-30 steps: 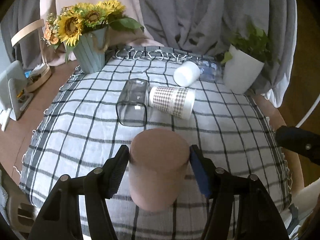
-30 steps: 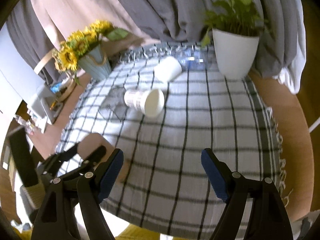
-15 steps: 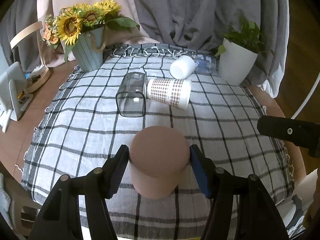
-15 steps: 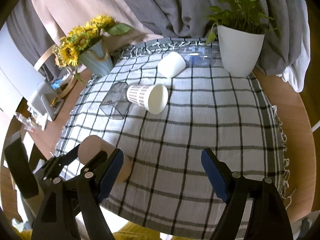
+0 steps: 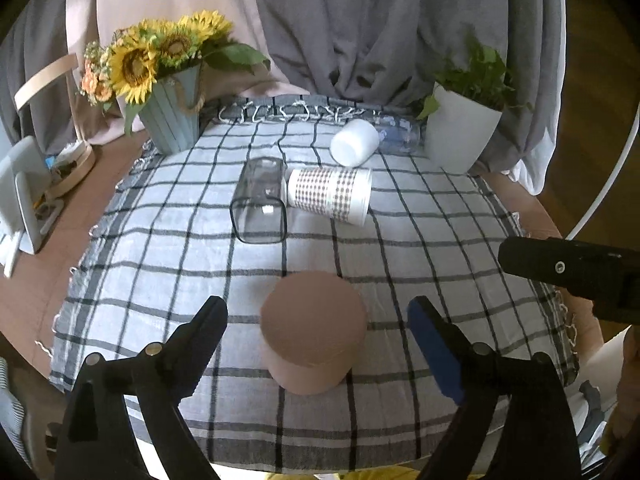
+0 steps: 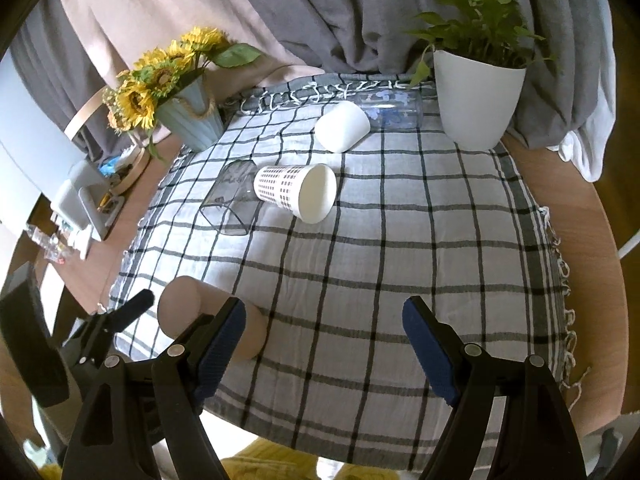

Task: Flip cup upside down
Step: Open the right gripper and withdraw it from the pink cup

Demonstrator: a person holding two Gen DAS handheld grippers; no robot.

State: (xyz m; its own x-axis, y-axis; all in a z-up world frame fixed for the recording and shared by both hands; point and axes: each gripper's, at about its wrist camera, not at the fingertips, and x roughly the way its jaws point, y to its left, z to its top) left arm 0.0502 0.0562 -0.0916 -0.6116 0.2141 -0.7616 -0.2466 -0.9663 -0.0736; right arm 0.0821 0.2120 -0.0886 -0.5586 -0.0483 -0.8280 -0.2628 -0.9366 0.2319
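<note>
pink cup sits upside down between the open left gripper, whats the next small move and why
Probably back the left gripper straight away from the pink cylindrical cup. The cup stands base-up on the checked tablecloth, both fingers are clear of its sides, so it looks released; pulling straight back avoids knocking it.

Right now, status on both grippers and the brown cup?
Left gripper open, straddling brown cup, not touching. Cup upside down on checked cloth. Right gripper open, empty. Nothing in the way.
</note>
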